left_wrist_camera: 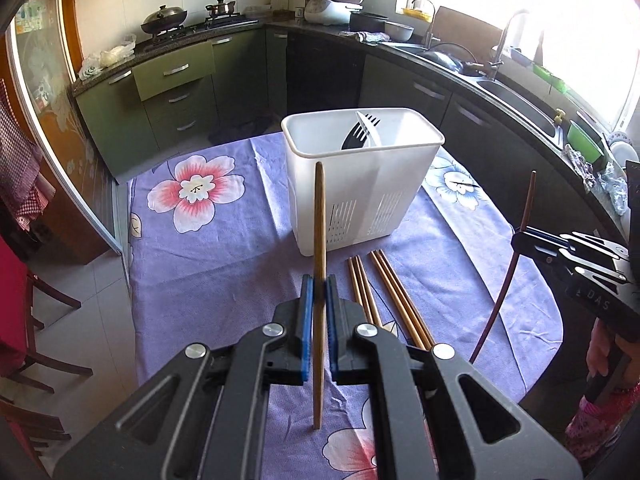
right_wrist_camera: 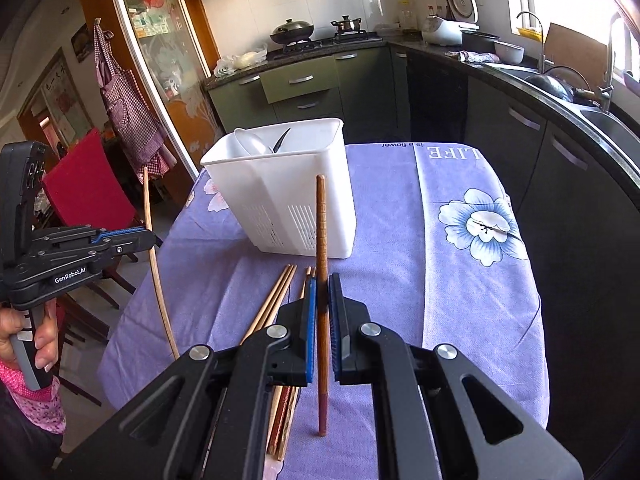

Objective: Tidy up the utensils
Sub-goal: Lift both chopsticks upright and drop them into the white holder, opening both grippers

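My left gripper [left_wrist_camera: 319, 285] is shut on a light wooden chopstick [left_wrist_camera: 318, 216] that stands nearly upright above the table. My right gripper [right_wrist_camera: 322, 286] is shut on a darker reddish chopstick [right_wrist_camera: 321, 224], also upright. Each gripper shows in the other view: the right gripper [left_wrist_camera: 520, 236] at the right edge, the left gripper [right_wrist_camera: 154, 238] at the left edge. Ahead stands a white utensil holder [left_wrist_camera: 360, 184] [right_wrist_camera: 288, 196] with a black fork [left_wrist_camera: 358, 134] and a white spoon [right_wrist_camera: 250, 145] inside. Several chopsticks [left_wrist_camera: 384, 300] [right_wrist_camera: 276, 300] lie on the cloth in front of it.
The table wears a purple flowered cloth [left_wrist_camera: 208, 264] [right_wrist_camera: 440, 264]. A red chair [right_wrist_camera: 92, 184] stands at the table's left side. Green kitchen cabinets [left_wrist_camera: 172, 92], a stove and a sink counter [left_wrist_camera: 520, 96] run behind. A person's hand [right_wrist_camera: 40, 344] holds the left gripper's handle.
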Available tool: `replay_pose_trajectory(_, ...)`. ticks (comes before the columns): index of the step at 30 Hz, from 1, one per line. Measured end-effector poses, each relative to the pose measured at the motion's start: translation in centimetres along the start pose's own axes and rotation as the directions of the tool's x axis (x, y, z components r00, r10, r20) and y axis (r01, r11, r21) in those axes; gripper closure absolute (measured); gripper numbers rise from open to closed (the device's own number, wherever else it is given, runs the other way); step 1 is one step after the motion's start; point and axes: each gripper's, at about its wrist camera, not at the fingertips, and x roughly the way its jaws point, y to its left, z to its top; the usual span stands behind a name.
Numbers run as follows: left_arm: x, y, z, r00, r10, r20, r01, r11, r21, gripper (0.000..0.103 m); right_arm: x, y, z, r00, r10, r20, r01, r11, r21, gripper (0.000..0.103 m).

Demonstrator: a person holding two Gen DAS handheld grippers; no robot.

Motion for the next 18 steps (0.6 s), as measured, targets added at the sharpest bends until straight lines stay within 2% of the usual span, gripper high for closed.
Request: replay_pose_trajectory(18, -2.7, -0.4, -0.6, 0.998, -0.021, 0.06, 0.019, 1.0, 0.018, 0.097, -1.6, 0.1, 0.0, 0.999, 0.025, 0.046, -0.025, 1.0, -0.002, 0.096)
